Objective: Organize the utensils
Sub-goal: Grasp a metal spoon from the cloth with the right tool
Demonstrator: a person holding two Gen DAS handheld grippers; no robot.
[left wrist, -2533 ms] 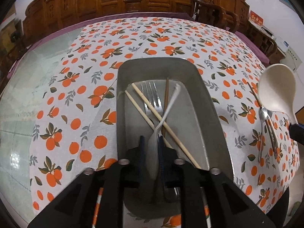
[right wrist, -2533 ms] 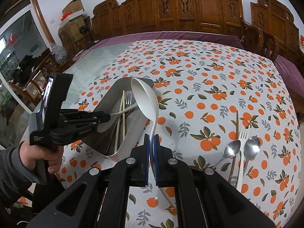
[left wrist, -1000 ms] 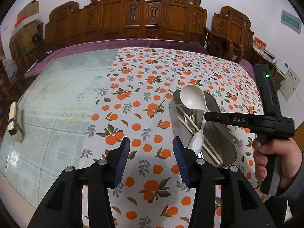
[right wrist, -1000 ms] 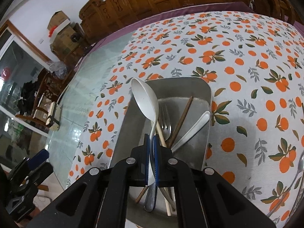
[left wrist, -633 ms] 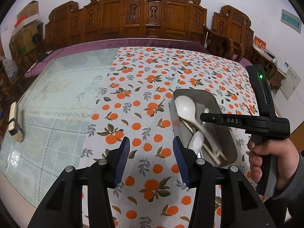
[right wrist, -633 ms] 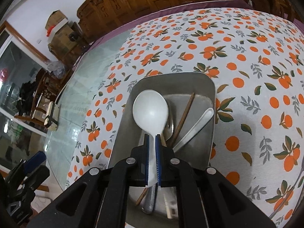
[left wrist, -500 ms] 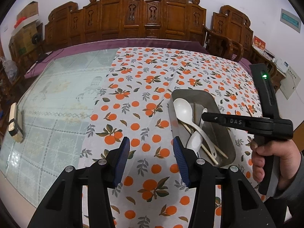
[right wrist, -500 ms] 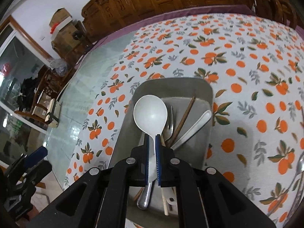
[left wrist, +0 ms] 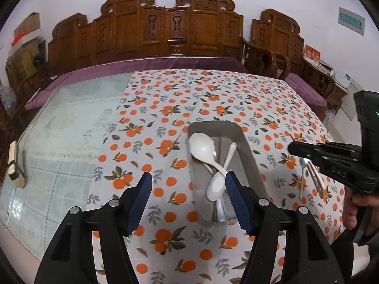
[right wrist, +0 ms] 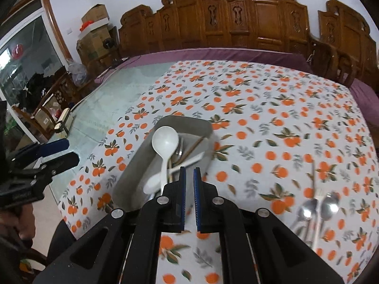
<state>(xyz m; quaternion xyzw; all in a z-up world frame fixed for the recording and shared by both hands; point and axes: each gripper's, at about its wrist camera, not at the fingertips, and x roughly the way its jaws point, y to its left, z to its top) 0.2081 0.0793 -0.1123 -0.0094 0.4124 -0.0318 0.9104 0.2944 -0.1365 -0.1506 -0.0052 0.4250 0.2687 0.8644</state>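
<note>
A grey metal tray (left wrist: 246, 146) (right wrist: 135, 163) sits on the orange-print tablecloth. In it lie a large white ladle (left wrist: 201, 145) (right wrist: 165, 140), a small white spoon (left wrist: 216, 184) (right wrist: 154, 181), chopsticks and a fork. My left gripper (left wrist: 186, 184) is open and empty, held above the cloth just left of the tray. My right gripper (right wrist: 188, 174) is slightly open with nothing between its pads, to the right of the tray; it also shows in the left wrist view (left wrist: 291, 148). Two metal spoons (right wrist: 318, 209) (left wrist: 304, 165) and a fork lie on the cloth at the right.
Carved wooden chairs (left wrist: 165, 30) line the far side of the table. The left part of the table is bare glass (left wrist: 59, 127) with a small pale object (left wrist: 15, 163) near its edge. A brown chopstick (right wrist: 313, 172) lies by the metal spoons.
My right gripper let go of the white ladle, which now lies in the tray, and pulled back to the right. My left gripper stayed open and shifted slightly.
</note>
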